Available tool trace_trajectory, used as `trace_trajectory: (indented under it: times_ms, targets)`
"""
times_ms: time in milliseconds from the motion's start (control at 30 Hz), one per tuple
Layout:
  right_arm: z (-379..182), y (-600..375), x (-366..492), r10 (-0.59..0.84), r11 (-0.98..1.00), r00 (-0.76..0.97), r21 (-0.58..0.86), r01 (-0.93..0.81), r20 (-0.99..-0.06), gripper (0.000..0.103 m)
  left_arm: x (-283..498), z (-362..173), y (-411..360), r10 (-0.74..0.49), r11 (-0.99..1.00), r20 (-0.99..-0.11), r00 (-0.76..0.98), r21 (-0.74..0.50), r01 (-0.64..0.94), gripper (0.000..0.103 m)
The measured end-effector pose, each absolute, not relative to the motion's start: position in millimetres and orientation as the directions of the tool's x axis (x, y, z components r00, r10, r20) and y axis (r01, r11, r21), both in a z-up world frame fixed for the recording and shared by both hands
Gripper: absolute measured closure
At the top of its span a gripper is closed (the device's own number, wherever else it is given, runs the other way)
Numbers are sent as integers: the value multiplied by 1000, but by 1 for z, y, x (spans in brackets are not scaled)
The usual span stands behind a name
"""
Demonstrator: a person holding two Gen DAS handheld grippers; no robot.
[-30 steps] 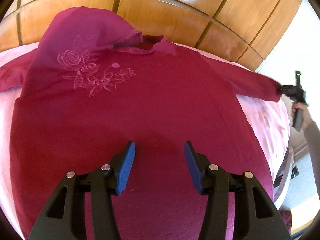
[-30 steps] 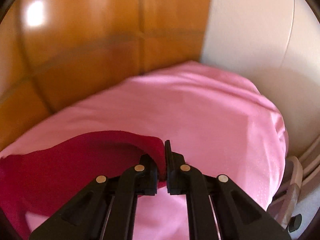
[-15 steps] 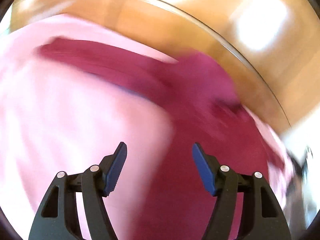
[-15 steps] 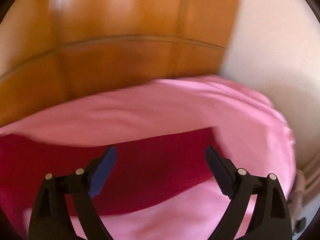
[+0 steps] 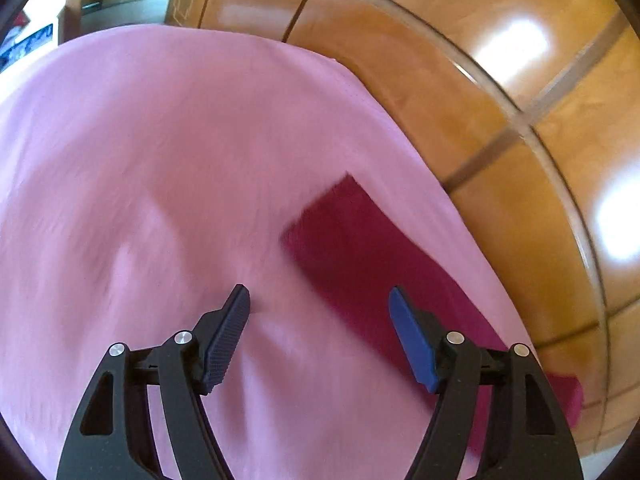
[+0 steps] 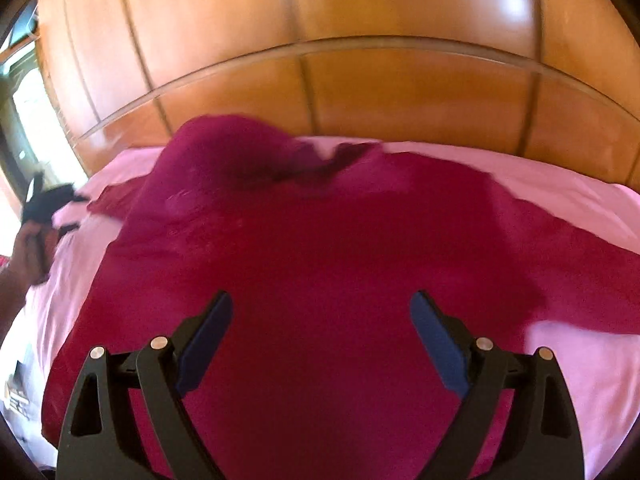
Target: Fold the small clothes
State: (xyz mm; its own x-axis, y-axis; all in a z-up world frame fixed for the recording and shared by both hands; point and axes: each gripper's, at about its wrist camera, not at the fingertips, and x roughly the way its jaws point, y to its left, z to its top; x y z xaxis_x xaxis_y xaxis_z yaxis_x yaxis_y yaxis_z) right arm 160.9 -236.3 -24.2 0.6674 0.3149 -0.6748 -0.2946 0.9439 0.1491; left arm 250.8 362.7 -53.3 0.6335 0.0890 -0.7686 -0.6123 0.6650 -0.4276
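A magenta hooded sweatshirt (image 6: 320, 248) lies spread flat on a pink bed sheet (image 6: 580, 360), hood toward the headboard. Its left sleeve (image 5: 360, 256) stretches over the sheet in the left wrist view. My left gripper (image 5: 320, 336) is open and empty, just above the sheet near that sleeve's cuff end. It also shows small at the far left of the right wrist view (image 6: 52, 204), by the sleeve tip. My right gripper (image 6: 320, 344) is open and empty, hovering over the sweatshirt's body.
A glossy wooden headboard (image 6: 360, 80) runs along the far edge of the bed. The pink sheet (image 5: 140, 160) extends wide to the left of the sleeve. The bed's edge drops off at the left in the right wrist view.
My right gripper let go of the right sleeve cuff, opened and swung over the sweatshirt's body. My left gripper moved from over the body leftward to the left sleeve's end.
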Motion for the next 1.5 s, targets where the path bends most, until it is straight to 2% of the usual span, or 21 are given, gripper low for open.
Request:
trace_trajectory:
  times_ms: [100, 133, 167, 200, 233, 367, 633, 833, 900, 1000, 1067, 1100, 1133, 1200, 1267, 1367, 1433, 1500]
  targets:
    - [-29, -228, 170, 349, 935, 644, 210, -285, -680, 13, 271, -56, 360, 117, 663, -765, 633, -415, -624, 33]
    - [-30, -230, 176, 352, 935, 642, 229, -269, -681, 13, 278, -57, 358, 114, 672, -762, 637, -413, -614, 37]
    - [-30, -232, 179, 359, 933, 640, 250, -257, -680, 13, 284, -58, 356, 118, 684, -770, 626, -394, -614, 63]
    - [-31, -232, 182, 367, 930, 635, 275, -243, -680, 13, 287, -61, 354, 129, 699, -782, 610, -364, -615, 93]
    - [-32, -233, 187, 368, 930, 632, 283, -236, -682, 13, 293, -63, 356, 122, 714, -790, 600, -350, -606, 95]
    - [-35, -233, 190, 353, 936, 627, 278, -218, -695, 13, 285, -52, 361, 184, 730, -756, 628, -323, -603, 96]
    - [-52, -224, 203, 320, 947, 623, 238, -214, -713, 12, 218, -29, 413, 386, 614, -718, 579, -268, -742, 97]
    - [-56, -217, 203, 270, 961, 634, 170, -216, -725, 10, 191, -43, 418, 438, 591, -754, 490, -169, -789, 97]
    - [-55, -218, 203, 274, 961, 632, 173, -218, -725, 11, 189, -53, 412, 411, 587, -784, 464, -162, -793, 96]
    - [-46, -232, 193, 295, 955, 636, 201, -218, -713, 12, 174, -48, 394, 390, 610, -785, 481, -171, -774, 95]
    - [-43, -246, 184, 287, 958, 648, 208, -198, -705, 12, 158, -41, 373, 316, 683, -781, 539, -207, -700, 93]
    - [-41, -256, 178, 284, 959, 654, 218, -183, -701, 12, 150, -39, 365, 270, 713, -776, 571, -237, -659, 80]
    - [-38, -271, 169, 278, 960, 662, 233, -158, -696, 12, 139, -38, 350, 180, 756, -764, 620, -296, -584, 74]
    - [-34, -294, 154, 250, 965, 677, 239, -113, -693, 13, 115, -36, 316, -2, 820, -728, 686, -393, -415, 51]
    - [-32, -318, 135, 213, 970, 686, 233, -65, -695, 13, 91, -38, 277, -137, 855, -703, 698, -440, -275, 47]
    - [-33, -346, 108, 180, 973, 676, 231, -15, -714, 16, 67, -48, 229, -291, 869, -699, 653, -479, -127, 47]
    - [-37, -355, 93, 175, 973, 658, 230, -4, -732, 23, 48, -59, 197, -392, 855, -695, 602, -518, -41, 47]
    - [-42, -360, 77, 203, 967, 629, 253, -10, -750, 38, 34, -68, 174, -450, 845, -701, 552, -535, 10, 47]
